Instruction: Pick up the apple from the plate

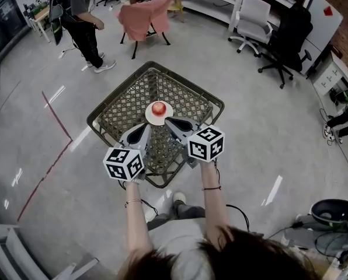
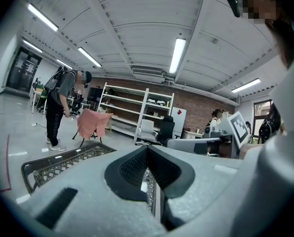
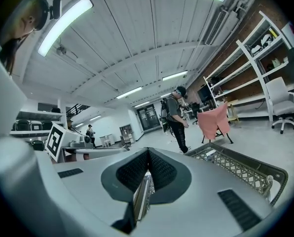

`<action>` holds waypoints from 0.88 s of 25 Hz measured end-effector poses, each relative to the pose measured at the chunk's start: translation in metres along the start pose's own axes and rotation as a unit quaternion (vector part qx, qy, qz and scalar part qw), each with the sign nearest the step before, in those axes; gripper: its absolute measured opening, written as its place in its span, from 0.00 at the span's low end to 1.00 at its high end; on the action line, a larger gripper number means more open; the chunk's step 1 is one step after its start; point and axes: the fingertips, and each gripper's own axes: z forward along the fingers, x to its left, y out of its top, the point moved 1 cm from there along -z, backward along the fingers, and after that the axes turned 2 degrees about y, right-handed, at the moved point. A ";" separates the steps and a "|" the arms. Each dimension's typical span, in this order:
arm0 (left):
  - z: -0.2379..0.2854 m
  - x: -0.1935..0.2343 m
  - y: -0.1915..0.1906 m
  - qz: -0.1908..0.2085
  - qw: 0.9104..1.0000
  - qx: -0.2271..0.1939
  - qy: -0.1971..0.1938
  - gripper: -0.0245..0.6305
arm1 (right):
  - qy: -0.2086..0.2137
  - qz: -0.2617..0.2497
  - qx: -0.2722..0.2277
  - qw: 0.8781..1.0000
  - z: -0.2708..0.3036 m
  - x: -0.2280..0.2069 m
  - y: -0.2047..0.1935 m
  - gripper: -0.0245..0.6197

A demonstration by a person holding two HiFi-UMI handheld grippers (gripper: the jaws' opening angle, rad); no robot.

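Note:
A red apple (image 1: 158, 107) sits on a small white plate (image 1: 160, 119) in the middle of a dark wire-mesh table (image 1: 127, 104). My left gripper (image 1: 146, 125) is just short of the plate on its near left side, its jaws shut and empty. On the plate's near right side my right gripper (image 1: 167, 121) has its tips at the plate's rim, also shut and empty. In the left gripper view the left gripper (image 2: 148, 147) has its pads pressed together. The right gripper (image 3: 148, 151) looks the same in its own view. Neither gripper view shows the apple.
A person (image 1: 80, 16) stands on the floor at the far left. A pink cloth (image 1: 146, 15) hangs over a folding stand behind the table. Office chairs (image 1: 282, 37) and shelving fill the far right. A red tape line (image 1: 57, 118) runs along the floor on the left.

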 end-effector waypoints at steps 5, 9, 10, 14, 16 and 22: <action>0.014 0.007 -0.004 -0.005 1.000 -0.004 0.012 0.05 | 0.012 -0.002 0.012 1.000 0.011 -0.015 -0.002 0.05; 0.022 0.016 -0.007 -0.008 1.000 0.000 0.016 0.05 | 0.015 0.001 0.015 1.000 0.019 -0.024 -0.005 0.05; 0.023 0.017 -0.008 -0.008 1.000 0.001 0.018 0.05 | 0.015 0.002 0.016 1.000 0.021 -0.025 -0.006 0.05; 0.027 0.024 -0.012 -0.008 1.000 0.007 0.026 0.05 | 0.012 0.015 0.017 1.000 0.026 -0.031 -0.011 0.05; 0.030 0.028 -0.017 -0.007 0.999 0.014 0.029 0.05 | 0.009 0.025 0.016 1.000 0.030 -0.034 -0.016 0.05; 0.047 0.047 -0.024 -0.025 0.999 0.041 0.015 0.05 | -0.001 0.049 0.026 0.998 0.050 -0.045 -0.024 0.05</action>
